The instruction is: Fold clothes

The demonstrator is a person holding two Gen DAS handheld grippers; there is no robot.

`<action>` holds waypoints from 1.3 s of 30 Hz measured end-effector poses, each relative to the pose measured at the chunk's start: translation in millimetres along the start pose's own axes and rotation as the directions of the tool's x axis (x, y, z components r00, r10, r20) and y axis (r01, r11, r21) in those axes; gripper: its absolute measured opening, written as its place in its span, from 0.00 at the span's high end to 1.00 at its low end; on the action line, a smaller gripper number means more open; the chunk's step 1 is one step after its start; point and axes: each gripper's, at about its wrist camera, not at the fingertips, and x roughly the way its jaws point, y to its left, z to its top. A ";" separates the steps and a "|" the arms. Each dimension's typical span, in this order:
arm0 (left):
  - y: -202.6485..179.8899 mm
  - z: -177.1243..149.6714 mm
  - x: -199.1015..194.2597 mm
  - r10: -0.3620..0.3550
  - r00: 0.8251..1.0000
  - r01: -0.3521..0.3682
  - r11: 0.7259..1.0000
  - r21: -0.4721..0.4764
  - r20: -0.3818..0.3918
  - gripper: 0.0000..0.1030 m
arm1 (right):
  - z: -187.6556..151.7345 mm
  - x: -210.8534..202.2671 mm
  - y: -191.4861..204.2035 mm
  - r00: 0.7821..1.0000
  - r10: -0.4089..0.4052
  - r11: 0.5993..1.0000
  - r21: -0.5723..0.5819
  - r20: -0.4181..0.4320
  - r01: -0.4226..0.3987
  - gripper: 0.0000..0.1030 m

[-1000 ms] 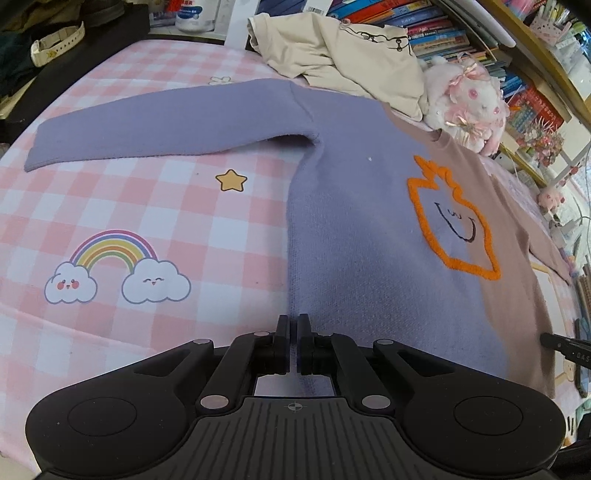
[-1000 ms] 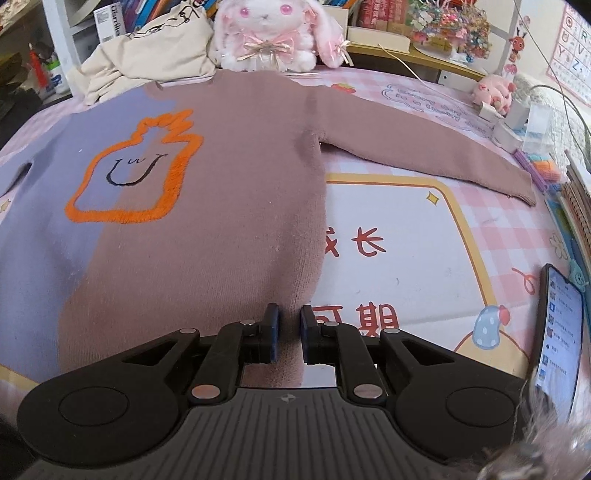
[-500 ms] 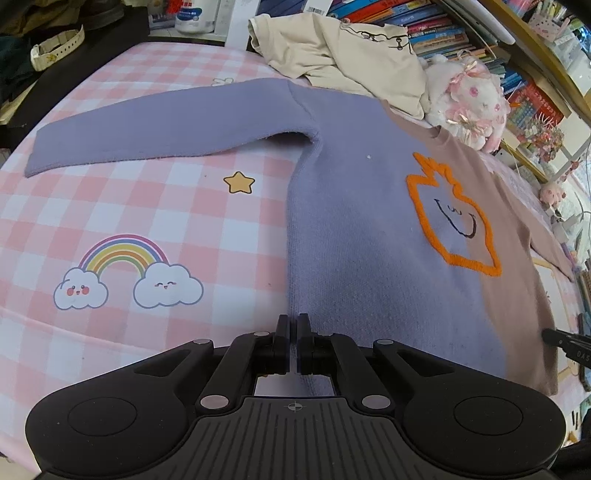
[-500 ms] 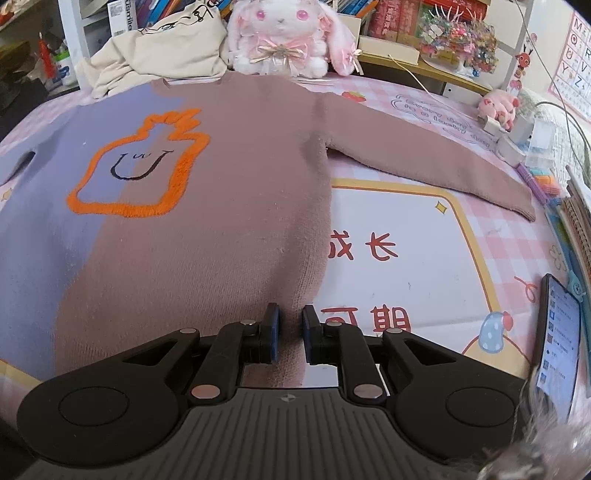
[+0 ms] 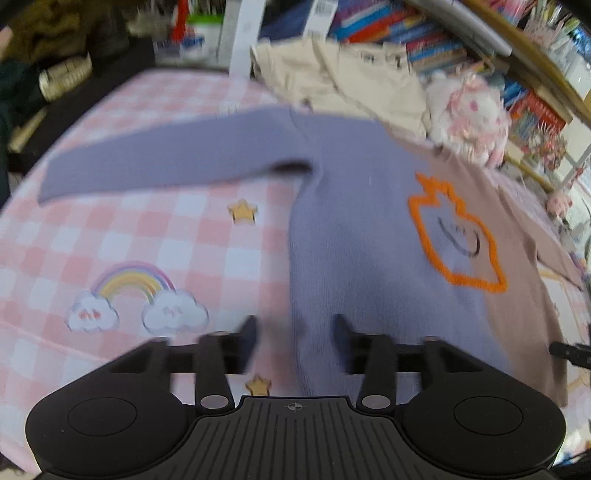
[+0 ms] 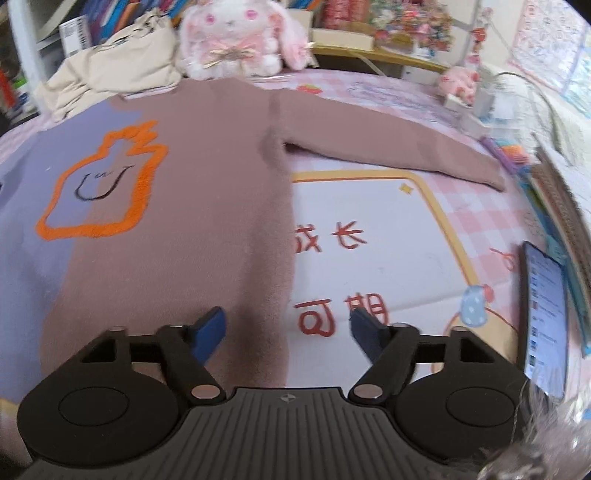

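Red Chinese characters printed on the pink checked mat read upside down in the right wrist view, some legible as 成长. The two-tone sweater lies flat on the mat, hem toward the cameras, collar toward the plush rabbit, sleeves stretched sideways (the left view is motion-blurred). Left gripper and right gripper both stand spread wide, each straddling a lower side edge of the sweater and gripping nothing. A lit phone lies at the right edge.

red characters 成长 and 可期 stand printed on the white panel of the pink mat.
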 end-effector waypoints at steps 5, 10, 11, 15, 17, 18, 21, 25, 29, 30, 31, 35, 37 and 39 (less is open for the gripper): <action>-4.2 3.1 -11.3 0.023 0.995 -0.025 0.999 0.022 0.093 0.22 | 0.7 -4.9 1.5 0.999 -0.041 0.998 0.042 0.030 0.040 0.10; -6.7 3.4 -10.0 0.015 0.996 -0.019 0.999 0.049 0.084 0.20 | -2.5 -9.4 9.7 0.998 -0.047 0.997 0.056 0.052 0.044 0.05; -7.6 2.3 -9.6 0.018 0.997 -0.023 0.998 0.061 0.080 0.20 | -4.0 -10.0 12.9 0.998 -0.037 0.998 0.050 0.053 0.034 0.05; -12.7 -2.7 -9.1 0.018 0.997 -0.026 0.993 0.112 0.070 0.20 | -10.2 -14.1 30.0 0.998 -0.006 1.000 0.006 0.057 0.006 0.04; -14.1 -4.5 -9.4 0.013 0.998 -0.022 0.990 0.139 0.066 0.20 | -13.2 -16.5 39.6 0.998 0.007 1.000 -0.021 0.059 -0.005 0.03; -14.4 -5.2 -9.2 0.011 0.998 -0.020 0.988 0.150 0.062 0.19 | -14.6 -17.5 44.2 0.998 0.013 0.999 -0.034 0.060 -0.010 0.03; -12.5 -7.0 -9.1 0.007 0.998 -0.016 0.985 0.171 0.054 0.19 | -18.7 -20.5 57.9 0.998 0.030 0.997 -0.072 0.063 -0.025 0.03; -6.9 -8.9 -9.6 0.004 0.999 -0.012 0.983 0.183 0.045 0.18 | -20.1 -22.4 71.4 0.996 0.053 0.994 -0.100 0.068 -0.046 0.03; 2.9 -9.2 -11.2 0.006 0.999 -0.014 0.984 0.176 0.047 0.17 | -20.9 -23.8 84.2 0.994 0.077 0.990 -0.124 0.074 -0.067 0.03; 6.0 -8.9 -11.6 0.007 0.999 -0.016 0.985 0.170 0.049 0.16 | -21.1 -24.2 87.4 0.994 0.082 0.989 -0.130 0.075 -0.072 0.03; 10.2 -8.5 -12.2 0.011 0.999 -0.019 0.987 0.160 0.053 0.15 | -21.0 -24.3 90.4 0.993 0.088 0.988 -0.136 0.076 -0.077 0.03; 29.7 -6.8 -14.8 0.033 0.997 -0.040 0.994 0.100 0.070 0.14 | -19.1 -23.9 103.6 0.992 0.105 0.982 -0.168 0.073 -0.092 0.03; 41.1 -5.6 -15.7 0.051 0.996 -0.055 0.997 0.059 0.078 0.14 | -18.1 -23.7 110.2 0.991 0.113 0.978 -0.184 0.072 -0.098 0.03; 53.2 -2.5 -16.6 0.074 0.993 -0.076 0.997 0.015 0.092 0.13 | -16.5 -23.6 116.3 0.990 0.120 0.974 -0.200 0.071 -0.104 0.03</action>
